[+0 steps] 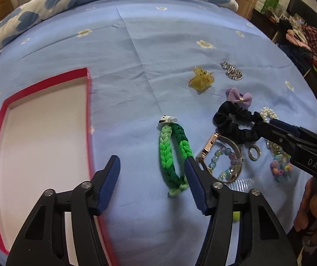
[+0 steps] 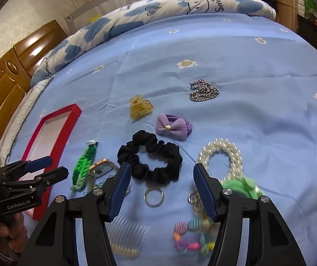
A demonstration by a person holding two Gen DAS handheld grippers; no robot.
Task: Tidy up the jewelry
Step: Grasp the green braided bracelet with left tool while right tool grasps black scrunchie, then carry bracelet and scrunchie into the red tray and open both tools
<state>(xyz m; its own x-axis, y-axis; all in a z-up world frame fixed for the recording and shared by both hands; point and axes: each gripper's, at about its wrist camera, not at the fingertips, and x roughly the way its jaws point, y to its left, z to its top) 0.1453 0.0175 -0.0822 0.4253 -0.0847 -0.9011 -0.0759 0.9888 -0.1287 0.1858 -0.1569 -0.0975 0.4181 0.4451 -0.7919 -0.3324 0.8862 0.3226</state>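
Jewelry is lying scattered on a blue flowered bed sheet (image 2: 236, 51), and I am working both grippers over it from afar. I am holding the left gripper (image 1: 152, 166) half spread and pinching nothing. The green braided bracelet (image 1: 172, 155) is lying just ahead of it, mostly inside the gap and close against its right-hand finger. The bracelet's long axis is running away from me, roughly in line with the fingers, with its white clasp at the far end. The red tray (image 1: 41, 137) is sitting just to the left of this gripper, its white floor showing nothing in it.

I am holding the right gripper (image 2: 160, 173) half spread too, also with nothing pinched. The black scrunchie (image 2: 150, 157) is lying straight ahead between its fingertips, the near edge level with them. I cannot tell whether the pads are touching the fabric. A silver ring (image 2: 154, 196) is lying nearer to me inside the same gap.

I am judging that each gripper is the nearer one to its own piece, left for the bracelet and right for the scrunchie. From there the tray is lying closer to the left gripper
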